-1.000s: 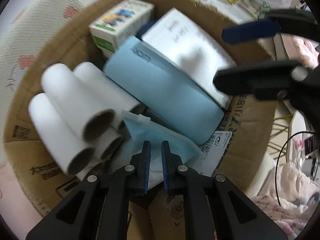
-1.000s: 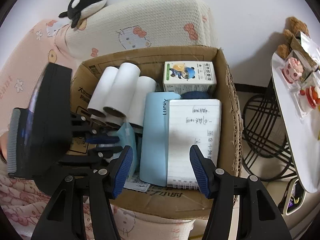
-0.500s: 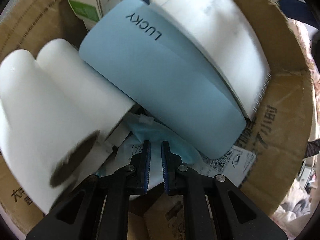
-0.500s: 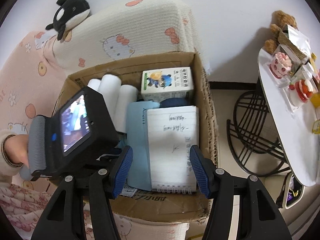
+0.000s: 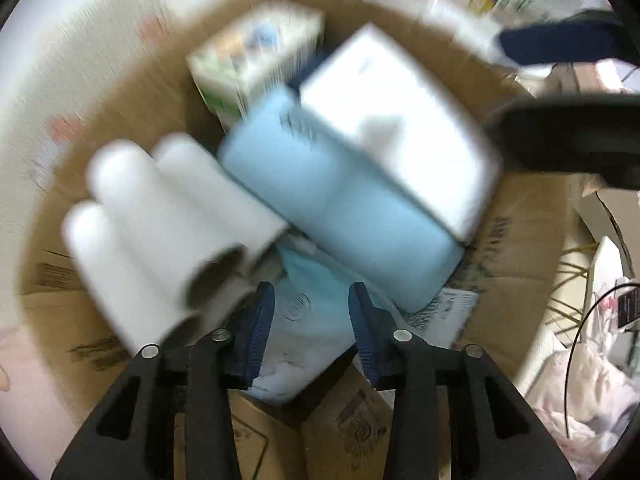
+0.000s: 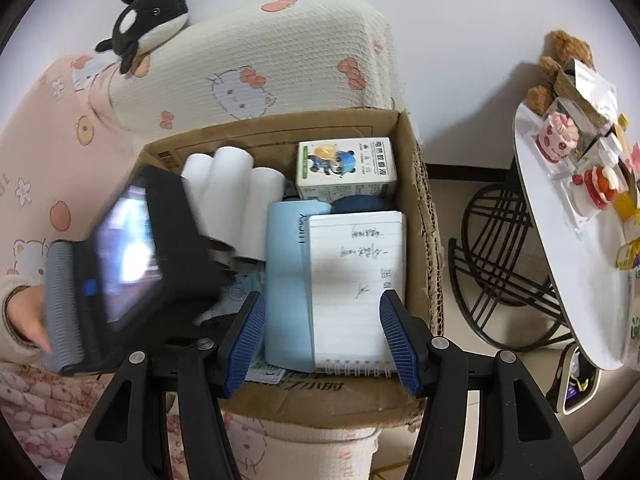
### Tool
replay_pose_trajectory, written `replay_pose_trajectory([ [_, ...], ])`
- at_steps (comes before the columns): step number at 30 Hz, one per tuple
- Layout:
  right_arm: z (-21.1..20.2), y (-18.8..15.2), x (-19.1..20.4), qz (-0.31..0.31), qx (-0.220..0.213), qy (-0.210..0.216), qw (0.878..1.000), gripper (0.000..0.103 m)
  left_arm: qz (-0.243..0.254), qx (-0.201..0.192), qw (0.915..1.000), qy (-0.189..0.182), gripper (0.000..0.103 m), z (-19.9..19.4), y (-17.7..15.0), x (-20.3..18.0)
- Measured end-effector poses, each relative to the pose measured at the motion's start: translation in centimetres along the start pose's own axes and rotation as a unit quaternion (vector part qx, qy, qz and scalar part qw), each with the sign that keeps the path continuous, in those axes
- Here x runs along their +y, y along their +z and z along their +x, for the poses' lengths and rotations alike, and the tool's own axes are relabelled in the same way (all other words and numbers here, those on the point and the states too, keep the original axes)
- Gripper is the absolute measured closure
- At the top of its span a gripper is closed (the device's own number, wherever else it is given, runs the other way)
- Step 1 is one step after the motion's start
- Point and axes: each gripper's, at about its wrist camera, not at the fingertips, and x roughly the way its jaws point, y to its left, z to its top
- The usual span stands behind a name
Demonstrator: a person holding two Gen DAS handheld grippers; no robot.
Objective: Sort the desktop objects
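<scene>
An open cardboard box [image 6: 416, 216] holds three white rolls [image 6: 228, 200], a light blue notebook [image 6: 286, 280], a white spiral notebook [image 6: 356, 280] and a green-and-white carton [image 6: 346, 168]. The left wrist view is blurred. There my left gripper [image 5: 311, 292] hangs over the box's near corner with its jaws opening. A pale blue mask packet [image 5: 304, 332] lies under the gap, and the pads do not press it. My right gripper [image 6: 323, 304] stands open above the box's front edge, over the two notebooks, holding nothing.
The left tool's body with its screen [image 6: 120, 264] and a hand [image 6: 24, 320] cover the box's left side. A white table [image 6: 568, 280] with toys and a black wire stand [image 6: 500, 260] are at the right. A patterned cushion [image 6: 260, 60] with an orca plush [image 6: 148, 24] lies behind.
My left gripper dipped into the box with jaws shut on the blue packet, then rose and its jaws parted, leaving the packet in the box. The right gripper stayed put.
</scene>
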Motion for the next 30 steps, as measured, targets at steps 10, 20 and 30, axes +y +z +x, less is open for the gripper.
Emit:
replay_pose_trajectory([
  [10, -1.7, 0.4, 3.7, -0.034, -0.014, 0.01, 0.999, 0.046, -0.064, -0.121, 0.9902, 0.027, 0.055, -8.0, -3.1, 4.7],
  [20, -0.6, -0.4, 7.4, -0.084, -0.021, -0.006, 0.996, 0.046, -0.147, -0.184, 0.9706, -0.047, 0.055, -7.9, -5.2, 8.9],
  [30, 2.0, -0.7, 11.8, -0.073, -0.033, 0.039, 0.996, 0.046, -0.2, -0.268, 0.9424, -0.005, 0.051, -9.2, -10.7, 12.6],
])
